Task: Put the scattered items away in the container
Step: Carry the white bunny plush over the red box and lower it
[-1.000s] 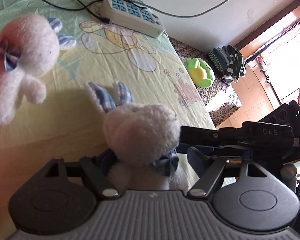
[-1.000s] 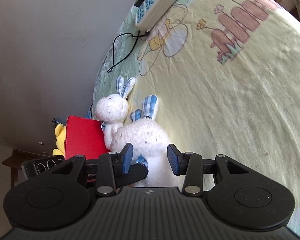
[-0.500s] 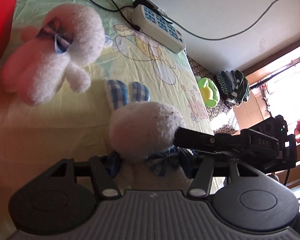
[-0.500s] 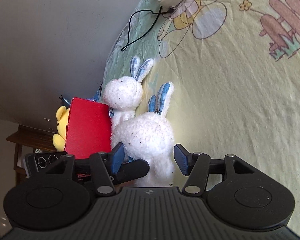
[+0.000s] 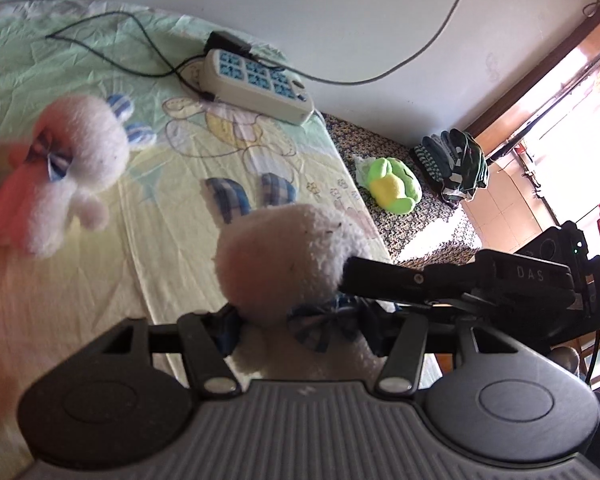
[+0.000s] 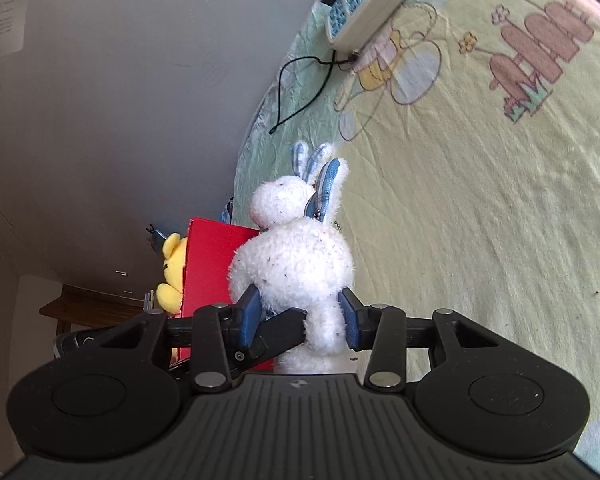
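A bed under a pale wrinkled cartoon-print sheet stands against a grey wall, a ribbed power strip at its far edge. The left gripper and right gripper, whose jaws have just closed further, both clamp one fuzzy white plush rabbit. A second rabbit lies left, beside the red container.

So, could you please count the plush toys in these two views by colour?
White plush rabbits: 2, near rabbit and far rabbit
Green and yellow plush toy: 1
Yellow plush bear: 1
Total: 4
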The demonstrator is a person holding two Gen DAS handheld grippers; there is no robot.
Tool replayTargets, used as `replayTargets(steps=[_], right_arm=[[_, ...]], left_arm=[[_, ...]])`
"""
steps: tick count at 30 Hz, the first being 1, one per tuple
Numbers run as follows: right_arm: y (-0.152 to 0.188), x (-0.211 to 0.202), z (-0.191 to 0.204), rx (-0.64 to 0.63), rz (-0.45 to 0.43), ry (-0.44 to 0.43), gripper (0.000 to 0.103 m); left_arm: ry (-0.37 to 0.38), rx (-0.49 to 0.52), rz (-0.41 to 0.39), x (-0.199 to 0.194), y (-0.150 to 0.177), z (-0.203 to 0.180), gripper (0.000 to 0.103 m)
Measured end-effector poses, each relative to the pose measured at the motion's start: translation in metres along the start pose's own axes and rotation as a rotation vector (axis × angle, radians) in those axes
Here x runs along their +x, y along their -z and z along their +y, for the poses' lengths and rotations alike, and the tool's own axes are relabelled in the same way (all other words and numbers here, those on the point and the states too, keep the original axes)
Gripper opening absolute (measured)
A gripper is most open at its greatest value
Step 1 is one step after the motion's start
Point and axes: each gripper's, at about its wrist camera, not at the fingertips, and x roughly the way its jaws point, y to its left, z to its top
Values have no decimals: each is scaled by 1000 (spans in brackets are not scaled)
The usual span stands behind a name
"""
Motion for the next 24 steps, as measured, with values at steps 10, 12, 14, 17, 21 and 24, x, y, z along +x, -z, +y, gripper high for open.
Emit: replayTargets(steps=[10,12,14,17,21,24], right_arm=[[17,4,84,-229,-70,-121,45],[25,16,103,-276,-66,-133,46],[35,28,122,-331,-66,-134,46],[48,45,147,-394,-68,-126,46],[68,74,175,-428,-73,-113,46],[84,107,196,-453,-79,-113,45]], left_arm=[[-134,136,-196,-93,-15,-23,57],[-157,145,-227,-113,-15,-18,57],[-171,148,-255,-131,-15,-10,57],[-189,150,-289,-153,-14,5,58],[-221,152,-315,-187,-10,33,58],[-252,144,-336,-212,-8,60,58]])
